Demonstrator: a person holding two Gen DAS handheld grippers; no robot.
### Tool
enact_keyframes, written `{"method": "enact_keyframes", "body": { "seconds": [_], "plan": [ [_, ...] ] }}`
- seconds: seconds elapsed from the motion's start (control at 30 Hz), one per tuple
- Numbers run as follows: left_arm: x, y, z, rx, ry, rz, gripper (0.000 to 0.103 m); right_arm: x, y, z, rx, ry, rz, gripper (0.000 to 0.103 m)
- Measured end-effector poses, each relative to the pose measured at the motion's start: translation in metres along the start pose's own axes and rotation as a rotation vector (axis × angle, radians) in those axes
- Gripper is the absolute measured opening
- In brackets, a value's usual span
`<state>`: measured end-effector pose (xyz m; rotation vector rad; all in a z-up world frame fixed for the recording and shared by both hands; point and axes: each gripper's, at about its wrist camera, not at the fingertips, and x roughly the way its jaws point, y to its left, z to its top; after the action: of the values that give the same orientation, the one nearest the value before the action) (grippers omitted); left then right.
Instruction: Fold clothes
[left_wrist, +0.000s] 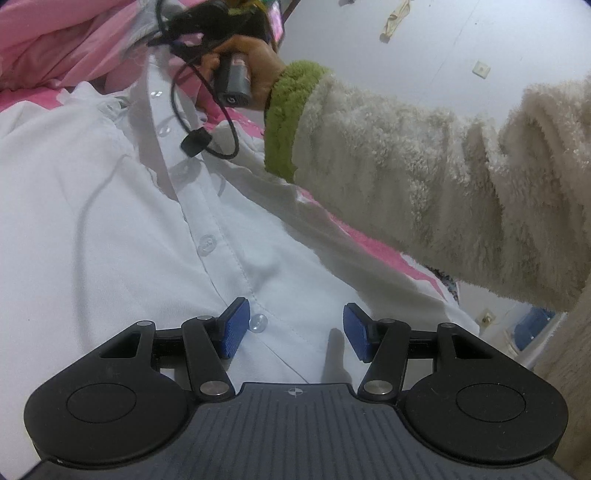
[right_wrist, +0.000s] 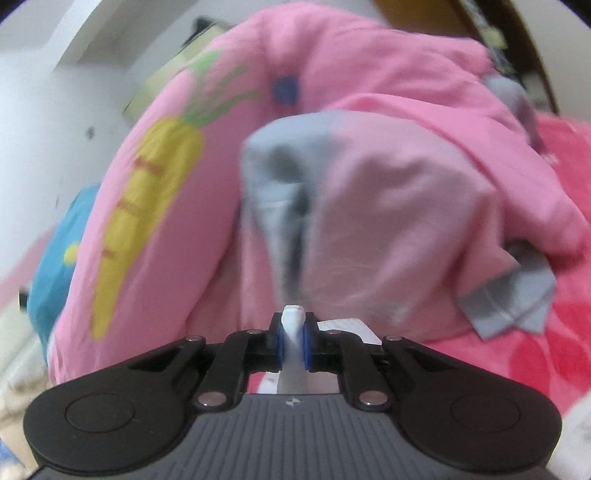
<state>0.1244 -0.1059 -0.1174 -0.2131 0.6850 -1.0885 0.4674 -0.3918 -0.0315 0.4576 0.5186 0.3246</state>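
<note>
A white button-up shirt (left_wrist: 110, 206) lies spread on pink bedding, its button placket running toward the lower middle of the left wrist view. My left gripper (left_wrist: 295, 332) hovers open just over that placket, a clear button (left_wrist: 258, 324) beside its left pad and nothing between the pads. At the top a hand (left_wrist: 255, 62) in a fleece sleeve holds the other gripper's handle, and the shirt's front edge (left_wrist: 157, 110) rises toward it. In the blurred right wrist view my right gripper (right_wrist: 293, 334) is shut on a narrow fold of white fabric (right_wrist: 293, 317), with the lifted cloth (right_wrist: 332, 192) hanging ahead.
A bunched pink blanket with a carrot print (right_wrist: 147, 192) fills the area ahead of the right gripper. A cream sleeve with a green cuff (left_wrist: 406, 166) crosses above the shirt's right side. Black cables (left_wrist: 207, 122) dangle from the handle. A pale wall (left_wrist: 443, 44) stands behind.
</note>
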Motion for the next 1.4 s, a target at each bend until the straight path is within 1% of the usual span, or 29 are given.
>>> {"method": "enact_keyframes", "body": {
  "seconds": [0.03, 0.1, 0.17, 0.23, 0.33, 0.4, 0.43, 0.47, 0.5, 0.6, 0.73, 0.83, 0.9, 1.0, 1.03, 1.07, 1.1, 1.13, 1.2, 1.3, 1.4],
  "plan": [
    [-0.001, 0.000, 0.000, -0.001, -0.001, -0.001, 0.056, 0.004, 0.008, -0.001, -0.029, 0.021, 0.002, 0.011],
    [-0.001, 0.000, -0.001, -0.002, -0.002, -0.003, 0.056, 0.025, 0.023, -0.008, -0.087, 0.082, -0.018, 0.011],
    [-0.001, -0.001, 0.001, -0.003, -0.003, -0.004, 0.056, 0.051, 0.035, -0.017, -0.147, 0.146, -0.056, 0.011],
    [-0.001, -0.001, 0.000, -0.003, -0.004, -0.005, 0.056, 0.079, 0.039, -0.028, -0.189, 0.209, -0.093, 0.011],
    [-0.001, 0.000, 0.000, -0.005, -0.005, -0.008, 0.056, 0.113, 0.036, -0.042, -0.224, 0.275, -0.155, 0.012],
    [-0.002, 0.000, 0.000, -0.008, -0.008, -0.012, 0.056, 0.122, 0.033, -0.043, -0.215, 0.281, -0.188, 0.015],
    [-0.002, 0.000, 0.000, -0.009, -0.008, -0.013, 0.056, 0.124, 0.032, -0.042, -0.207, 0.280, -0.200, 0.026],
    [-0.002, 0.000, 0.000, -0.008, -0.009, -0.013, 0.056, 0.121, 0.033, -0.034, -0.185, 0.261, -0.195, 0.047],
    [-0.002, 0.000, 0.000, -0.008, -0.010, -0.013, 0.056, 0.109, 0.035, -0.031, -0.165, 0.229, -0.188, 0.052],
    [-0.002, 0.000, 0.000, -0.005, -0.010, -0.011, 0.056, 0.083, 0.044, -0.013, -0.131, 0.165, -0.157, 0.054],
    [-0.002, -0.002, 0.002, -0.003, -0.010, -0.009, 0.056, 0.090, 0.064, 0.000, -0.158, 0.303, -0.234, 0.064],
    [-0.002, -0.003, 0.002, -0.001, -0.010, -0.008, 0.056, 0.115, 0.074, -0.007, -0.182, 0.409, -0.324, 0.064],
    [-0.001, -0.002, 0.003, -0.001, -0.011, -0.008, 0.056, 0.132, 0.080, -0.017, -0.192, 0.461, -0.352, 0.063],
    [-0.003, -0.002, 0.003, -0.001, -0.011, -0.008, 0.056, 0.150, 0.083, -0.036, -0.241, 0.505, -0.428, 0.056],
    [-0.003, -0.002, 0.003, -0.001, -0.011, -0.008, 0.056, 0.153, 0.082, -0.042, -0.249, 0.514, -0.451, 0.051],
    [-0.003, -0.003, 0.004, -0.001, -0.011, -0.008, 0.056, 0.155, 0.080, -0.044, -0.240, 0.509, -0.464, 0.043],
    [-0.003, -0.003, 0.004, -0.001, -0.011, -0.008, 0.056, 0.154, 0.081, -0.043, -0.230, 0.494, -0.465, 0.031],
    [-0.003, -0.002, 0.004, -0.001, -0.011, -0.008, 0.056, 0.152, 0.081, -0.041, -0.217, 0.479, -0.463, 0.004],
    [-0.002, -0.002, 0.005, -0.001, -0.011, -0.007, 0.056, 0.143, 0.084, -0.038, -0.200, 0.429, -0.446, 0.004],
    [-0.001, -0.003, 0.005, 0.000, -0.012, -0.004, 0.056, 0.131, 0.094, -0.037, -0.258, 0.344, -0.420, 0.004],
    [-0.001, -0.005, 0.004, 0.000, -0.015, 0.001, 0.056, 0.131, 0.098, -0.041, -0.301, 0.291, -0.402, 0.004]
  ]
}}
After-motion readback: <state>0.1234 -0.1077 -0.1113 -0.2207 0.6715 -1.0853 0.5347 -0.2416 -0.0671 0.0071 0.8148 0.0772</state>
